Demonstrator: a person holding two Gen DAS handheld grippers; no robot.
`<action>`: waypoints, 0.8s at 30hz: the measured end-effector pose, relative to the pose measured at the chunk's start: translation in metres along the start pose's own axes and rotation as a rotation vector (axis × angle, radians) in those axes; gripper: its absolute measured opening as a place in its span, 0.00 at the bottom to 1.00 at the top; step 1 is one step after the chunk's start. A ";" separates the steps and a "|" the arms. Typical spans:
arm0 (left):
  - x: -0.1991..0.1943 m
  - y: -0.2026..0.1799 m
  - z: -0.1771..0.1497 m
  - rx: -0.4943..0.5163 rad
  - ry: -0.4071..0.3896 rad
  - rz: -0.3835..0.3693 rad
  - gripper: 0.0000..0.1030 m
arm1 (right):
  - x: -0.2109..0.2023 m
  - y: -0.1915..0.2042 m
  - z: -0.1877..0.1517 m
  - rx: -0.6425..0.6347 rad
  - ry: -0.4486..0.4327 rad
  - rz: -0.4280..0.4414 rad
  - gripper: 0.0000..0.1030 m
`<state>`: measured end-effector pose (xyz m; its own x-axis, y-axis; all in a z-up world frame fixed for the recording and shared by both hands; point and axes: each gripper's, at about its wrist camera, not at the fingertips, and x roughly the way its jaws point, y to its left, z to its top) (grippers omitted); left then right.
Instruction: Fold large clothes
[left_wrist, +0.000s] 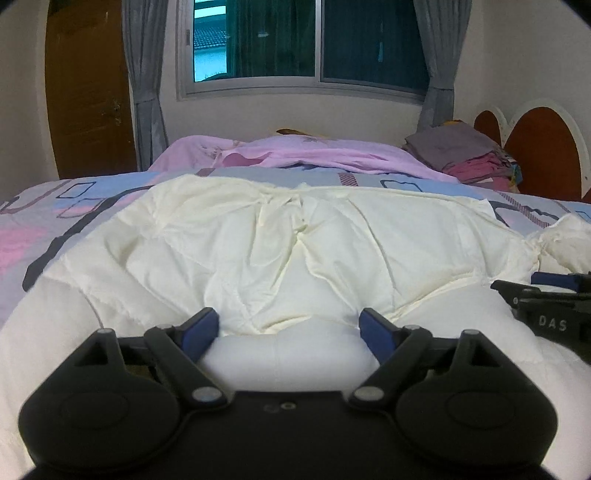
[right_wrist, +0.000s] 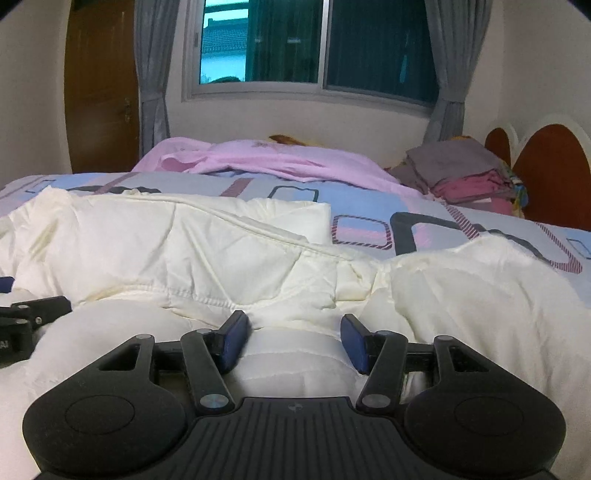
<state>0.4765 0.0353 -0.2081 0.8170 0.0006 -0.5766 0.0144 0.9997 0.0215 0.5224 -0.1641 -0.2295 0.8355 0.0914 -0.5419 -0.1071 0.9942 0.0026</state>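
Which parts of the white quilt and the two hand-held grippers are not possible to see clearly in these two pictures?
- Left wrist view: the white quilt near edge is hidden under the left hand-held gripper body.
- Left wrist view: the right hand-held gripper is cut off by the right edge.
- Right wrist view: the quilt's left end runs past the frame edge.
- Both views: whether the pads actually pinch the bulging fabric is unclear.

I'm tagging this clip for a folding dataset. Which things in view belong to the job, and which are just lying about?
In the job: white quilt; left gripper; right gripper.

Lying about: pink blanket; stack of folded clothes; patterned bedsheet; curtains; wooden door.
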 end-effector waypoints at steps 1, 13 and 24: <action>0.000 -0.001 -0.001 0.002 0.001 0.003 0.82 | 0.002 0.000 0.001 -0.005 0.007 -0.003 0.53; -0.021 0.000 0.018 0.017 0.063 0.022 0.82 | -0.042 -0.008 0.029 0.051 0.017 0.090 0.54; -0.053 0.012 0.029 -0.001 0.070 0.008 0.82 | -0.092 -0.027 0.026 0.089 0.022 0.054 0.78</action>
<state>0.4501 0.0462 -0.1539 0.7747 0.0101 -0.6322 0.0079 0.9996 0.0256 0.4624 -0.1980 -0.1580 0.8175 0.1445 -0.5575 -0.1025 0.9891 0.1060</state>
